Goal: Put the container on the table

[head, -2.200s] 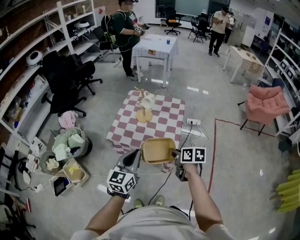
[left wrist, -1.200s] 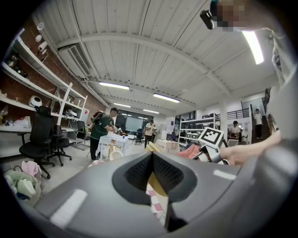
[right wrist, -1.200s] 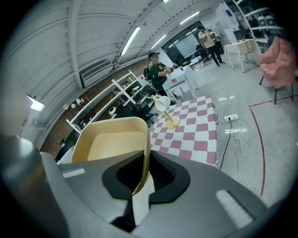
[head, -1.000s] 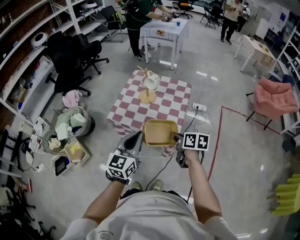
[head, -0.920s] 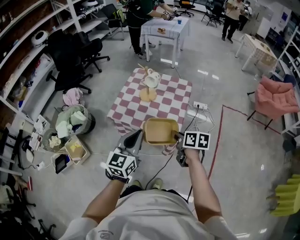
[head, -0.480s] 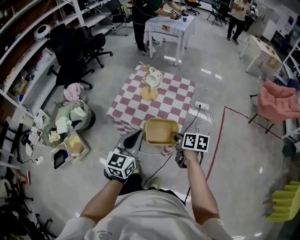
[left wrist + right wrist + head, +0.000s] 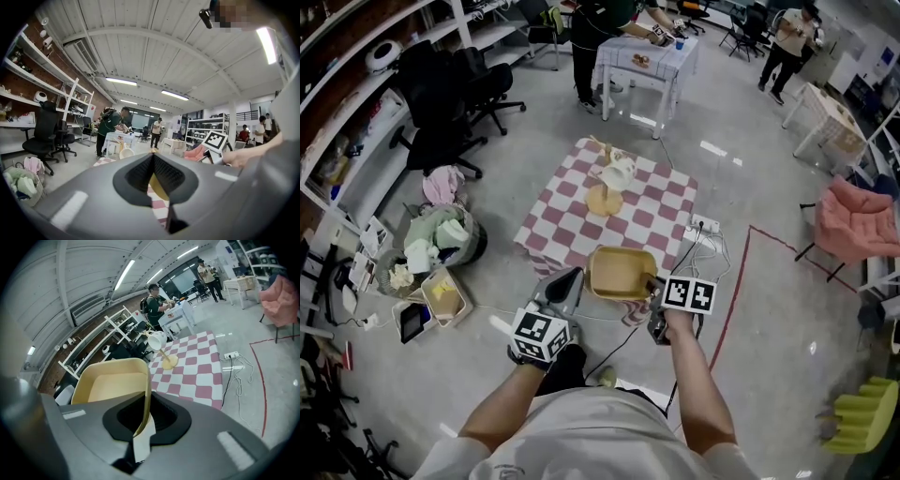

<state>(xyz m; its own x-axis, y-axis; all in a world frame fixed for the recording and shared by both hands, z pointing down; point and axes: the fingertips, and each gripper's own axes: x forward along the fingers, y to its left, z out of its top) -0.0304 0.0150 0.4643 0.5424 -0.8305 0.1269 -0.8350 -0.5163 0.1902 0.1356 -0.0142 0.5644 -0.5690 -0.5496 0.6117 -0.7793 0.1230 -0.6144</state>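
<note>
A shallow tan container (image 7: 622, 272) hangs in the air just in front of the near edge of the low table (image 7: 572, 234) with its red-and-white check cloth. My right gripper (image 7: 652, 284) is shut on the container's right rim (image 7: 146, 380), the rim standing between its fingers (image 7: 145, 416). My left gripper (image 7: 570, 279) is beside the container's left side, shut with nothing in it (image 7: 153, 159). On the far half of the table stands a wooden stand (image 7: 605, 199) carrying a white mug (image 7: 620, 173), also in the right gripper view (image 7: 157, 339).
A power strip with white cables (image 7: 705, 228) lies on the floor right of the table. Rubbish bins (image 7: 436, 248) sit at the left, office chairs (image 7: 450, 84) beyond them. A person (image 7: 600, 23) stands at a white table (image 7: 647, 58). A pink chair (image 7: 860, 220) is at the right.
The table has drawn a little nearer in the head view as the person steps forward. The container stays in my right gripper; both grippers keep their pose.
</note>
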